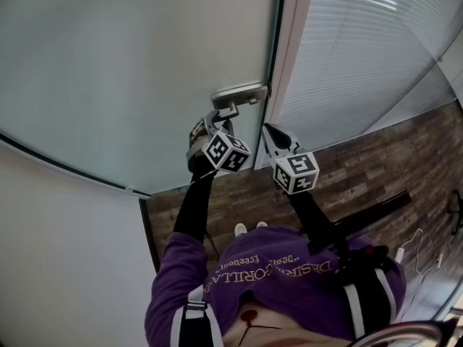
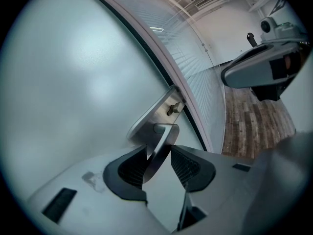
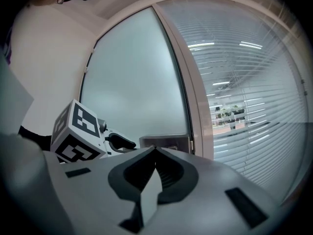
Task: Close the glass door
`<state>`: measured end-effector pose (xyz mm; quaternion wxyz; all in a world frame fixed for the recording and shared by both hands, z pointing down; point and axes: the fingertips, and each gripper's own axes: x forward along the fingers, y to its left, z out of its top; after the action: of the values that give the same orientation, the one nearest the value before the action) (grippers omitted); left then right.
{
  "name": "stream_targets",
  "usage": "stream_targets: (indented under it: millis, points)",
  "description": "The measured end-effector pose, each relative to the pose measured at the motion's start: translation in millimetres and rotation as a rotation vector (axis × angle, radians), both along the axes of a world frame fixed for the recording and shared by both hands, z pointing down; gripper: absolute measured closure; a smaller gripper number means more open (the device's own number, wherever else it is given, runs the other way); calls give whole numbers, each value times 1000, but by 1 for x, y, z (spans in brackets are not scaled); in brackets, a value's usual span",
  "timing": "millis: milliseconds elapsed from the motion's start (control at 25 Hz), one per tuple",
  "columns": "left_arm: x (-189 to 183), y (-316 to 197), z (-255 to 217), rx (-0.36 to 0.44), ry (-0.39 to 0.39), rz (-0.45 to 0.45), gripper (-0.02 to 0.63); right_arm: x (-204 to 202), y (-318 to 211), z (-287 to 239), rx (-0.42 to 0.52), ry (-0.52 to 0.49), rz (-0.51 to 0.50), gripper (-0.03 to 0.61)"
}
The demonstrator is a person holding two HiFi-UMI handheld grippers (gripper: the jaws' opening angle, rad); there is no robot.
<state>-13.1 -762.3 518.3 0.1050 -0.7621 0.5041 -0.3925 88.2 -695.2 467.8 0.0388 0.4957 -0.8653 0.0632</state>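
My left tongs (image 2: 159,153) stand wide with the handle (image 2: 164,141) of the door (image 2: 73,82) between them. The lever runs from its plate straight back into the gap, its long axis roughly in line with the tongs. It lies close against the left pad, with a clear gap to the right one, so I judge nothing is gripped. In the head view these tongs (image 1: 223,116) sit just under the handle (image 1: 239,94), near the latch edge of the door (image 1: 145,63).

My right tongs (image 3: 155,150) are closed tip to tip and empty. They hover just right of the left ones, pointing at the frame (image 3: 195,106), so the left is the nearer hand.

The door edge looks flush against the frame (image 1: 289,56); I judge it shut or very nearly so. No containers in sight.
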Motion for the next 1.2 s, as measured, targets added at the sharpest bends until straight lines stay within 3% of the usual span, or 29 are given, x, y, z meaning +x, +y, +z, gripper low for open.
stream_targets:
  millis: [200, 560, 800, 920, 1120, 1200]
  points:
    - [-1, 3, 0, -2, 4, -5, 469, 4, 2, 0, 0, -4, 13, 588]
    - [1, 3, -1, 67, -68, 31, 469, 3, 1, -3, 5, -10, 14, 588]
    - [-12, 12, -10, 154, -21, -16, 469, 7, 0, 0, 2, -17, 23, 588]
    - [-20, 26, -21, 210, 97, -54, 471, 7, 0, 1, -3, -22, 25, 588]
    - [-35, 52, -42, 313, 437, -144, 472, -5, 4, 1, -9, -26, -6, 588]
    - [-42, 60, -45, 330, 536, -189, 496, -6, 5, 1, -10, -27, -10, 588]
